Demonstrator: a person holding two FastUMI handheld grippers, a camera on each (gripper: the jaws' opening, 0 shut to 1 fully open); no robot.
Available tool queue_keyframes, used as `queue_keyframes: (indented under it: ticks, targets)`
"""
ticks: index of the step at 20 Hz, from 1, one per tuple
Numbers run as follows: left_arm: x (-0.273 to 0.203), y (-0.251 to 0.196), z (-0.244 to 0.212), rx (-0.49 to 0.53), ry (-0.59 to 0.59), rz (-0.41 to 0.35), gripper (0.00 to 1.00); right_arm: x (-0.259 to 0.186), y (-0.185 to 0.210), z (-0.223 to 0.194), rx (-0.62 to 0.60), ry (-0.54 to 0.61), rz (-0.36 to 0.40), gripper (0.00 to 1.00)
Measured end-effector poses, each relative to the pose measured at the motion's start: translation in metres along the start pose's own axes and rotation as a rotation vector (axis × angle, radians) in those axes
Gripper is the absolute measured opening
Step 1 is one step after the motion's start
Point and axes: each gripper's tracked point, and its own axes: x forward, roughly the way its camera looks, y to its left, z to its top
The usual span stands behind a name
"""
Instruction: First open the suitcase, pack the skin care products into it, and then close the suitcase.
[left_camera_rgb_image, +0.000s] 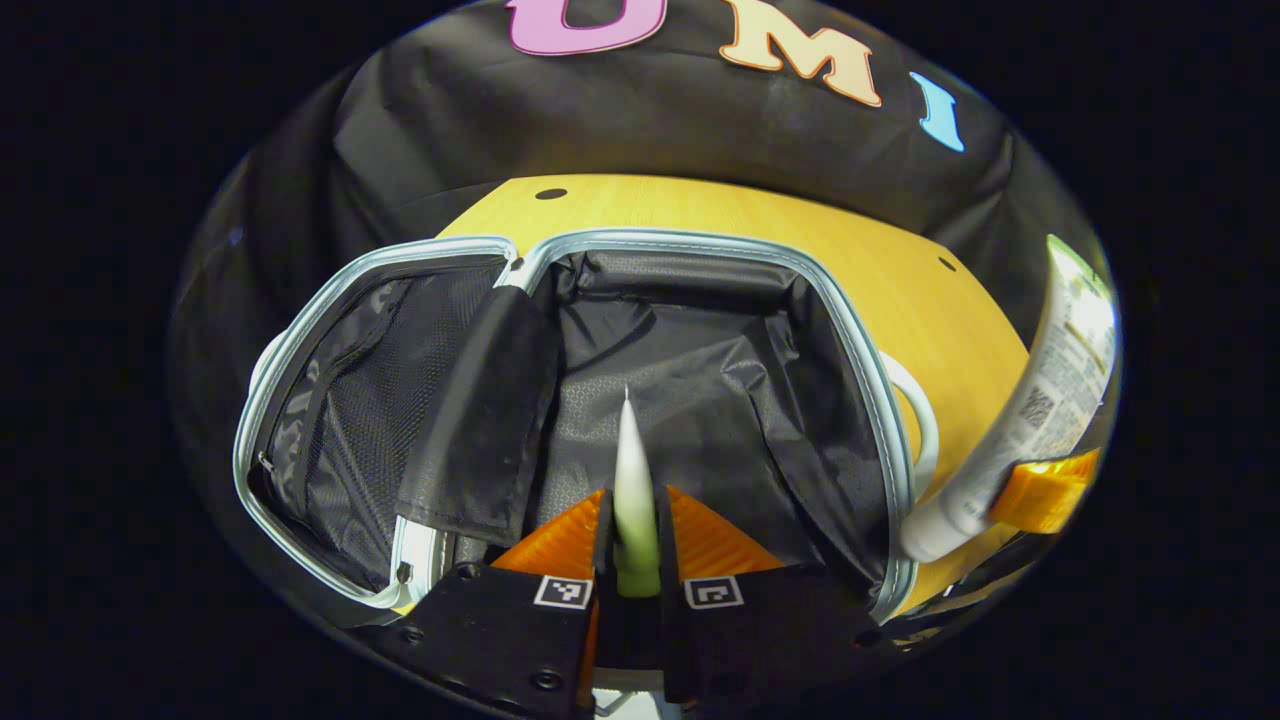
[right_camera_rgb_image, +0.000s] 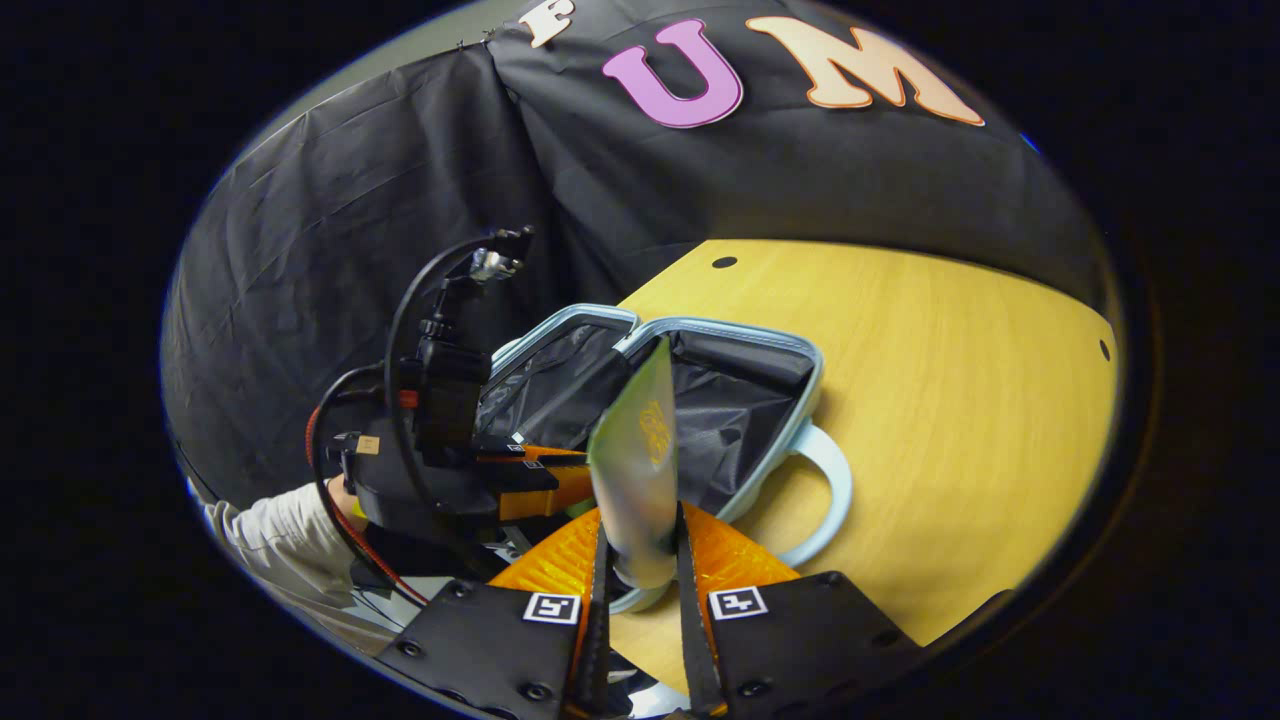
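The small suitcase (left_camera_rgb_image: 700, 400) lies open on the wooden table, its black lining bare and its rim pale blue. My left gripper (left_camera_rgb_image: 635, 512) hovers over the near edge of the main compartment, shut on a white-and-green tube (left_camera_rgb_image: 634, 470) seen edge-on. In the right gripper view, my right gripper (right_camera_rgb_image: 640, 545) is shut on a second tube (right_camera_rgb_image: 640, 460), held upright above the suitcase (right_camera_rgb_image: 740, 400) near its handle (right_camera_rgb_image: 830, 490). That second tube (left_camera_rgb_image: 1050, 400) also shows at the right of the left gripper view, with a finger (left_camera_rgb_image: 1045, 492) pressed on it. The left gripper (right_camera_rgb_image: 560, 487) is over the suitcase's left side.
The suitcase lid (left_camera_rgb_image: 340, 400) with its mesh pocket lies flat to the left, and a black flap (left_camera_rgb_image: 490, 420) hangs over the hinge. Bare wooden table (right_camera_rgb_image: 950, 400) stretches to the right of the suitcase. A white sleeve (right_camera_rgb_image: 270, 540) shows behind the left gripper.
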Motion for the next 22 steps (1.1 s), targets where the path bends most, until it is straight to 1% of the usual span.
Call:
queue_keyframes:
  ticks: [1,2,3,4,5,6,7,9,10,11,14,15,16,18,19,20,21,22]
  targets:
    - [-0.003,-0.005,0.004,-0.02,-0.017,-0.042,0.26,0.009,0.003,-0.004,0.018,0.023,-0.007,0.29]
    - [-0.008,-0.007,0.008,-0.035,-0.038,-0.073,0.35,0.02,0.0,-0.011,0.028,0.044,-0.02,0.32]
    - [-0.013,-0.007,0.014,-0.044,-0.06,-0.098,0.5,0.029,0.0,-0.017,0.043,0.071,-0.028,0.28]
    - [-0.02,-0.005,0.022,-0.043,-0.091,-0.114,0.67,0.036,0.004,-0.023,0.065,0.097,-0.029,0.29]
    - [-0.027,0.0,0.031,-0.037,-0.122,-0.12,0.73,0.042,0.006,-0.031,0.089,0.123,-0.031,0.32]
    - [-0.033,0.006,0.04,-0.028,-0.147,-0.124,0.75,0.049,0.01,-0.037,0.104,0.152,-0.035,0.33]
    - [-0.039,0.013,0.047,-0.019,-0.17,-0.127,0.87,0.056,0.013,-0.044,0.11,0.171,-0.046,0.33]
    - [-0.049,0.036,0.061,-0.006,-0.199,-0.117,0.87,0.069,0.013,-0.052,0.104,0.19,-0.08,0.32]
    - [-0.052,0.052,0.067,-0.004,-0.211,-0.1,0.87,0.072,0.013,-0.052,0.091,0.182,-0.098,0.28]
    - [-0.055,0.069,0.071,-0.005,-0.221,-0.079,0.87,0.071,0.015,-0.048,0.088,0.162,-0.105,0.32]
    - [-0.068,0.13,0.08,-0.009,-0.25,-0.002,0.88,0.076,0.01,-0.04,0.056,0.116,-0.165,0.37]
    - [-0.071,0.152,0.082,-0.021,-0.256,0.035,0.89,0.077,0.012,-0.039,0.04,0.105,-0.16,0.44]
    - [-0.074,0.176,0.085,-0.036,-0.263,0.063,0.89,0.075,0.015,-0.036,0.031,0.1,-0.152,0.41]
    - [-0.079,0.217,0.09,-0.083,-0.273,0.107,0.9,0.071,0.02,-0.028,0.012,0.063,-0.152,0.77]
    - [-0.086,0.235,0.088,-0.099,-0.279,0.126,0.91,0.069,0.02,-0.022,0.004,0.033,-0.163,0.95]
    - [-0.09,0.256,0.088,-0.112,-0.279,0.158,0.91,0.063,0.024,-0.012,-0.002,-0.002,-0.159,1.0]
    - [-0.089,0.276,0.09,-0.12,-0.275,0.189,0.91,0.055,0.027,0.0,-0.013,-0.037,-0.157,1.0]
    - [-0.088,0.295,0.092,-0.128,-0.267,0.216,0.91,0.047,0.027,0.013,-0.026,-0.074,-0.168,0.98]
